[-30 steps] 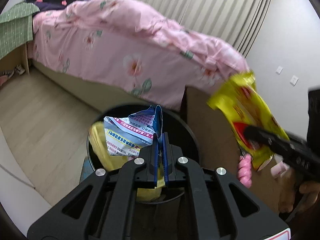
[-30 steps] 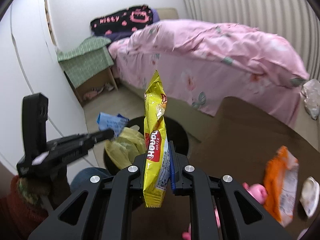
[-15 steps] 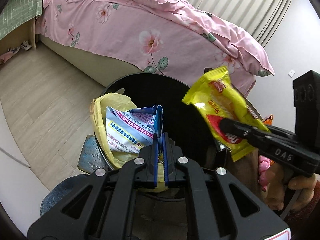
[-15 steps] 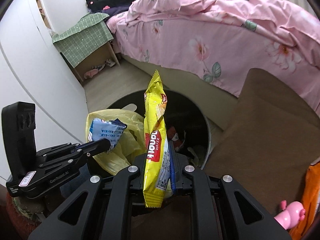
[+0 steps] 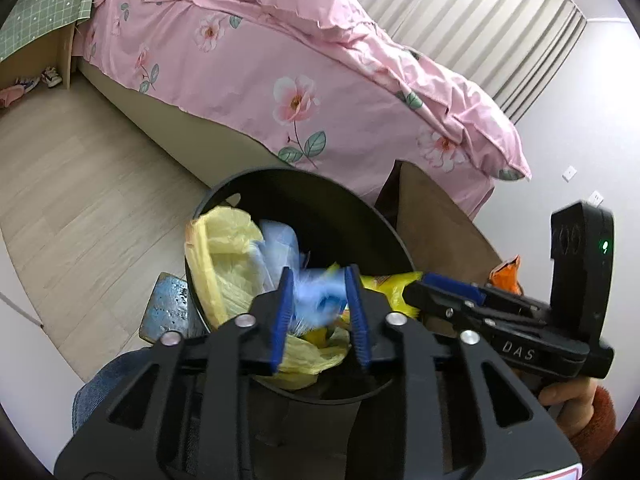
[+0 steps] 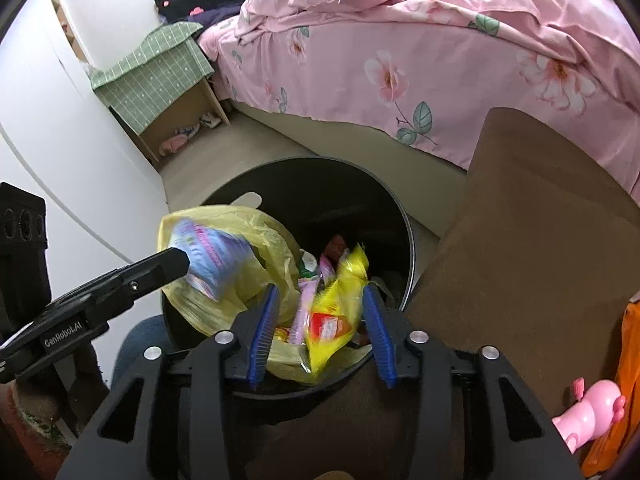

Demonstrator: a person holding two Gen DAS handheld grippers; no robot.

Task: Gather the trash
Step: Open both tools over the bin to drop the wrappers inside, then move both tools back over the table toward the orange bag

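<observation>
A black round bin with a yellow bag inside stands below both grippers. My left gripper hangs over it with its jaws opening. A blurred blue-and-white wrapper drops loose between the pads. In the right wrist view the same wrapper is a blur at the left gripper's tip. My right gripper is over the bin too, jaws opening. The yellow snack wrapper slips down between its pads onto other trash.
A brown table adjoins the bin on the right, with a pink toy and an orange wrapper on it. A bed with a pink floral cover runs behind. A green-covered bedside cabinet stands at the back left.
Both grippers have come down over the bin and their jaws have parted. The blue wrapper and the yellow wrapper, gripped before, now fall free into the bin.
</observation>
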